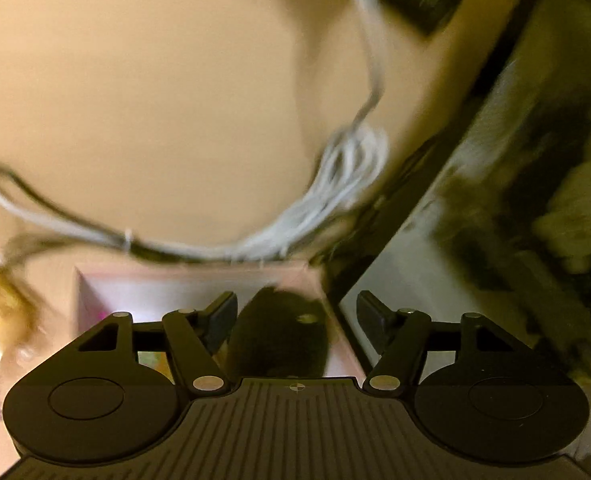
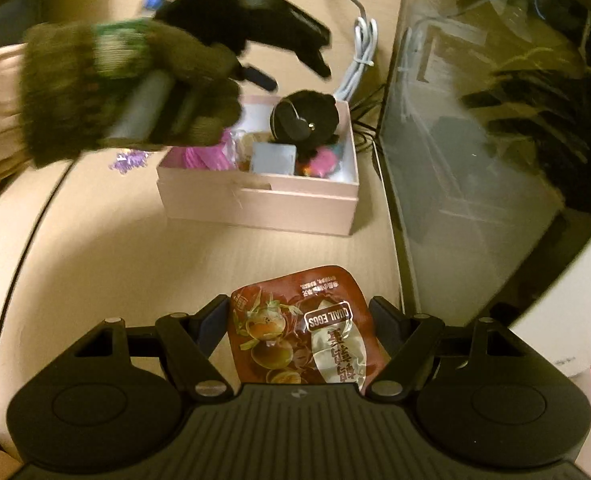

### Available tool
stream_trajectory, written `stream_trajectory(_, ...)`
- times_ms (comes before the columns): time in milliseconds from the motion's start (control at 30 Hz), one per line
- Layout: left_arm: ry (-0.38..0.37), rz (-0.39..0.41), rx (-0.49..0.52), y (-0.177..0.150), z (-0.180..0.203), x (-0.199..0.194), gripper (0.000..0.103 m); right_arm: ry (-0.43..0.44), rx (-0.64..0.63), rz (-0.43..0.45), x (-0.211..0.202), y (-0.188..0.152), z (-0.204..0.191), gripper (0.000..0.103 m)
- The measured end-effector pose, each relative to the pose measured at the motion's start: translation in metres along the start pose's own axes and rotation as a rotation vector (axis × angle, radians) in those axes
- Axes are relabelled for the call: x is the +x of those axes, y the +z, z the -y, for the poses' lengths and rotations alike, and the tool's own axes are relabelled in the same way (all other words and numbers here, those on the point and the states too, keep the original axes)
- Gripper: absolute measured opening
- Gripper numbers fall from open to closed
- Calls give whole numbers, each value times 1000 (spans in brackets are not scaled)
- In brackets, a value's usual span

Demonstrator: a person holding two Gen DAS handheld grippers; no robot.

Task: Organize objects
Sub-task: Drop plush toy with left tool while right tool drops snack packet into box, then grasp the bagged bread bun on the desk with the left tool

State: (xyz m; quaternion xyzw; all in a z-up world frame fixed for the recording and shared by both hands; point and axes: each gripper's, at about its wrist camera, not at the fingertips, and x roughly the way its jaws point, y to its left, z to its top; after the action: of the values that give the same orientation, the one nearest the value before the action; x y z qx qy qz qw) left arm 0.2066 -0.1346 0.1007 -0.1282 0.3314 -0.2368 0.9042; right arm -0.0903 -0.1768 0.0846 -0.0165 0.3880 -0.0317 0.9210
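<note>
The right gripper has its jaws spread, and between them lies the quail egg packet, flat on the table. The pads stand at the two side edges of the packet, but it is not possible to tell whether they already touch it; they do not seem to press it. The packet is a sealed foil pouch, glossy and a little swollen. It probably is light, soft and slippery, and the eggs inside can be crushed by a hard squeeze. A good place to hold it is likely across the middle, where the filling gives some thickness, or on the flat sealed rim, with only gentle force.

Beyond the packet stands the pink box, open on top. It already contains a black round object, a grey card and some pink things. A gloved hand carries the left gripper above the box.

In the left wrist view, the left gripper has its jaws spread also and nothing is between them. Just under it are the black round object and the rim of the pink box. Behind lies a bundled white cable on the table.
</note>
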Motion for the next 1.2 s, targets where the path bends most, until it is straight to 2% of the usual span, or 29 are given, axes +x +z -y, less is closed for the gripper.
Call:
stream_trajectory(100,-2,81,-3,0,-14,-53,71,10,-8,23,2,9,-3,75)
stream_trajectory(200,27,106,-5,-14,-38,-102,71,21,-1,82,0,28,-3,75)
stream_trajectory(333,130,25,-16,-54,-77,-142,71,17,1,182,4,75,-12,75)
stream_trajectory(467,221,-83,-107,-97,-120,-165,71,16,8,249,30,126,-24,76)
stream_trajectory(533,253,-122,-158,-112,-140,-175,71,6,5,231,54,141,-28,87)
stream_trajectory(567,265,-134,-176,-117,-149,-179,71,5,4,192,69,147,-30,96)
stream_trajectory(667,295,-162,-195,-128,-172,-192,71,-8,40,75,103,144,-34,96)
stream_trajectory(733,296,-157,-210,-127,-182,-192,71,6,52,48,105,133,-39,96)
stream_trajectory(867,279,-127,-220,-109,-194,-177,71,-10,14,50,90,110,-59,97)
stream_trajectory(967,239,-82,-228,-84,-195,-153,71,-14,-11,58,71,92,-70,98)
stream_trajectory(1067,186,-58,-289,-53,-195,-122,71,-28,-34,65,54,75,-81,100)
stream_trajectory(1133,204,-58,-313,-33,-193,-97,71,-42,-42,62,44,65,-87,101)
stream_trajectory(1200,254,-71,-329,-16,-192,-71,71,-55,-42,51,36,55,-90,101)
